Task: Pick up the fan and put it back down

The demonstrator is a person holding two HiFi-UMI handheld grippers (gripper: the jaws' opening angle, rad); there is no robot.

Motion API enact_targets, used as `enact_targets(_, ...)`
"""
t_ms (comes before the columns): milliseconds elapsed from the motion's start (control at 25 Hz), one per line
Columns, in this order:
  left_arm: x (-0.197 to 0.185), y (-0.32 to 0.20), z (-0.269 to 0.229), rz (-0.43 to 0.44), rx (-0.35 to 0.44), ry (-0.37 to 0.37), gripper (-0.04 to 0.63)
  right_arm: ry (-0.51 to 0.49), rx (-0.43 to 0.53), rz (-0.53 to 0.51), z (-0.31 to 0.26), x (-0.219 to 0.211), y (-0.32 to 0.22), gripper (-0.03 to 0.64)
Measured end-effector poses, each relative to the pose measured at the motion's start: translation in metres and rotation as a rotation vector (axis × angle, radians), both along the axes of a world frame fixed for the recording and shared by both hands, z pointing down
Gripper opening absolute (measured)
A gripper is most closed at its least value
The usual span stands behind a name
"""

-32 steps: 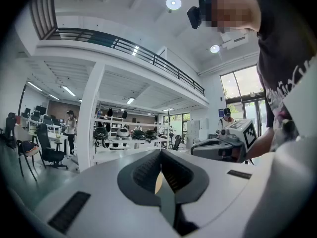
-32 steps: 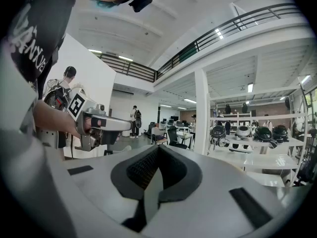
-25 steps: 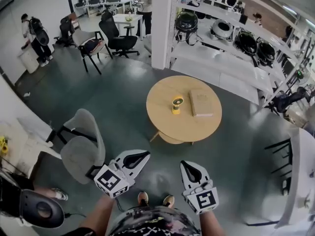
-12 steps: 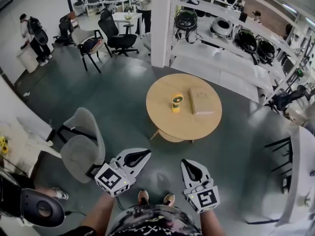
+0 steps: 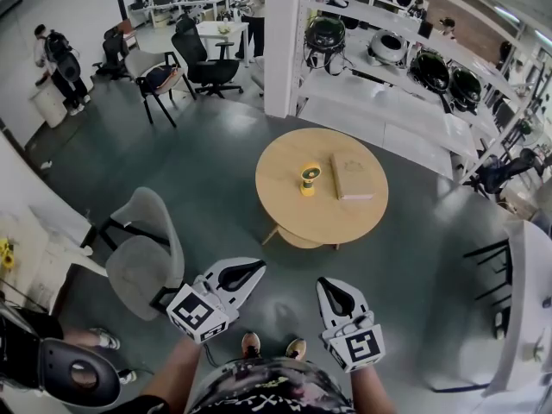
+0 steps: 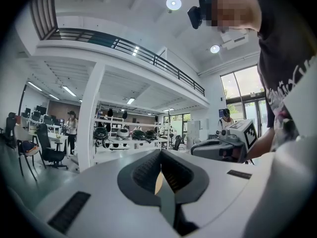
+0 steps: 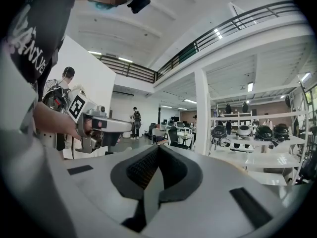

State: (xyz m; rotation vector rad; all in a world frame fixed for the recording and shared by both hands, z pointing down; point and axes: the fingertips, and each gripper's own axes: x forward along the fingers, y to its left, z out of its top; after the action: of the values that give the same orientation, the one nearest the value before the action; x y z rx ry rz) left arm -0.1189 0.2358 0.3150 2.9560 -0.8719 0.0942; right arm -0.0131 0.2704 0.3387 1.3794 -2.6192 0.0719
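Note:
A small yellow fan (image 5: 309, 180) stands upright near the middle of a round wooden table (image 5: 293, 218), with a flat tan book (image 5: 352, 178) lying just to its right. Both grippers hang low in the head view, well short of the table and over the grey floor. The left gripper (image 5: 256, 268) and the right gripper (image 5: 326, 285) both have their jaws together with nothing in them. In the left gripper view the left gripper (image 6: 161, 153) points toward the shelves. The right gripper (image 7: 158, 148) looks the same way in its own view.
A grey chair (image 5: 145, 261) stands left of my left gripper. Behind the table are a white pillar (image 5: 285, 46) and white shelves (image 5: 388, 93) with dark round helmets. Black office chairs (image 5: 207, 65) and desks stand further back, with a person (image 5: 56, 59) at far left.

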Motion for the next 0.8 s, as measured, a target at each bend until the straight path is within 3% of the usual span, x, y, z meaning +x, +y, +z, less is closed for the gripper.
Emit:
enact_targets(520,0.0023,0.0057,0.0019,0.005,-0.004,-0.001,0.019,-0.020,-0.004,0.009,0.0009,0.0025,0.0056,0.023)
enact_targets(800,0.0031,0.0072,0.0044,0.006,-0.001,0.001,0.018,-0.035,-0.005,-0.013,0.0045,0.0001,0.0093,0.108)
